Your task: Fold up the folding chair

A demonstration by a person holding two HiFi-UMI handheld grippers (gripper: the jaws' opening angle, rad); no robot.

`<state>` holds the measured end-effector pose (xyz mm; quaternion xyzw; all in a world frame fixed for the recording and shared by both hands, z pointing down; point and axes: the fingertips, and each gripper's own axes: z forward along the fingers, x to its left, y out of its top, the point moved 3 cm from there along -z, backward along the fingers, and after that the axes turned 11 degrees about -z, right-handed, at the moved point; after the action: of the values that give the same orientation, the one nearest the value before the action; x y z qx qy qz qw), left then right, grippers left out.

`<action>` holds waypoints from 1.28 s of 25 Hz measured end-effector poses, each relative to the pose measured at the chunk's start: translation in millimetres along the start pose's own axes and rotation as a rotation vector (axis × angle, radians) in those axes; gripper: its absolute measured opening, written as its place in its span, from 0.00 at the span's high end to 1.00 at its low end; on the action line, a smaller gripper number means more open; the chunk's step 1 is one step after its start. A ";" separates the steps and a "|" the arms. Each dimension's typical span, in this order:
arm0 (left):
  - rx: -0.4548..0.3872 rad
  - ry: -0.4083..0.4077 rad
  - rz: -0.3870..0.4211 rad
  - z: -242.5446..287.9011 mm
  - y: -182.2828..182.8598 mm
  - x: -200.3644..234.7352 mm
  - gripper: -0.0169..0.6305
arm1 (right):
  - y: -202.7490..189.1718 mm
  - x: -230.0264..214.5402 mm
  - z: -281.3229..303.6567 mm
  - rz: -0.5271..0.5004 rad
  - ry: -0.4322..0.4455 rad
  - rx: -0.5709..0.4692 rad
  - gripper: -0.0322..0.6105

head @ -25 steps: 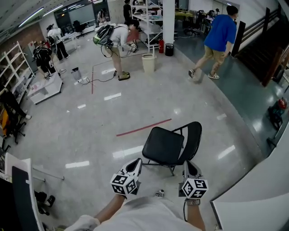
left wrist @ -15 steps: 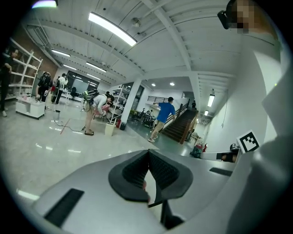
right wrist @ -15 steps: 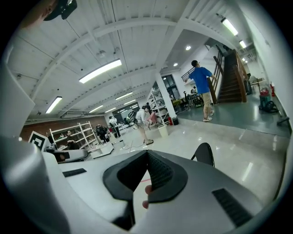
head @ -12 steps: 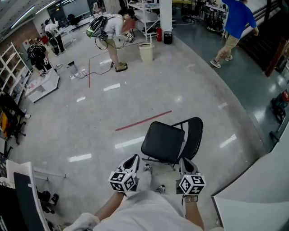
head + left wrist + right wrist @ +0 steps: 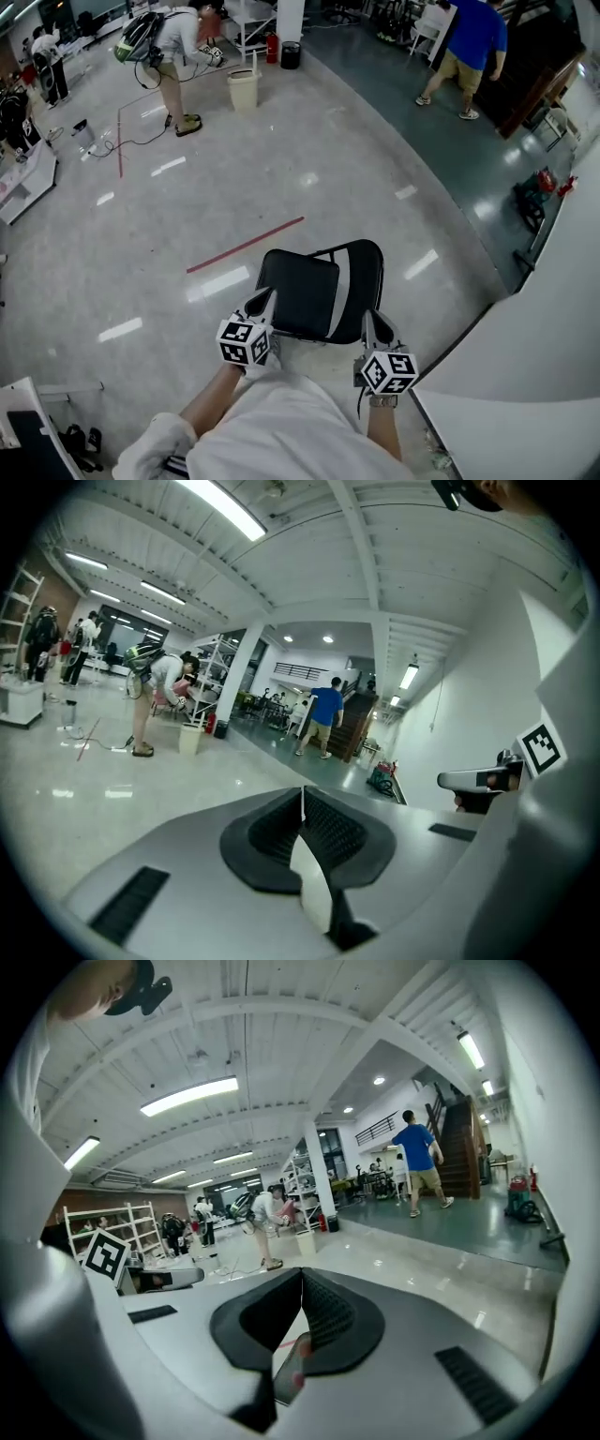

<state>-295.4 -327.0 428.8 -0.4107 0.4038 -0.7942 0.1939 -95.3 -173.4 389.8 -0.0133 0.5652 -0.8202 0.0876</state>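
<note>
The folding chair [image 5: 314, 291] stands open on the polished floor [image 5: 169, 244], directly ahead of the person and just past both tools, with a red tape line [image 5: 246, 245] beyond it and a white partition [image 5: 553, 309] close on the right. Its black seat [image 5: 295, 292] lies flat toward the left and its backrest [image 5: 364, 281] rises on the right. The left tongs [image 5: 265, 300] hover at the near left edge of the seat and the right tongs [image 5: 371, 322] below the backrest. Each gripper view shows its ribbed pads pressed together with nothing between them, so both tongs are closed and empty. The chair looks like a thin metal tube frame with padded, probably smooth panels: stiff, moderately heavy, and likely to skate on this glossy floor if pushed. The pads would probably slip on the upholstery, so the firmer holds are the top rail of the backrest to steady it and the front edge of the seat to swing it up. Both tongs would have to open first, and the hinges could pinch.
</note>
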 end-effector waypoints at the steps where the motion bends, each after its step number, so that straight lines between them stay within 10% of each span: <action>1: 0.004 -0.017 0.023 12.1 6.7 2.8 0.96 | -0.7 -4.0 6.2 0.009 -0.036 0.006 0.94; 7: 0.049 -0.071 0.144 55.9 28.1 31.2 0.95 | -20.0 -0.7 40.1 0.076 -0.166 0.042 0.94; 15: 0.174 -0.009 0.104 66.7 -13.8 76.4 0.76 | -78.3 -11.7 72.1 0.074 -0.128 0.262 0.94; 23: 0.308 0.084 0.010 98.7 -65.6 149.3 0.64 | -157.4 -85.0 130.2 0.103 -0.192 0.493 0.59; 32: 0.444 0.103 -0.033 163.3 -130.8 206.6 0.62 | -222.7 -183.0 198.4 0.045 -0.277 0.686 0.53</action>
<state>-281.5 -459.6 690.9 -0.3234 0.2217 -0.8865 0.2456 80.1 -250.8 682.6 -0.0817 0.2405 -0.9501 0.1809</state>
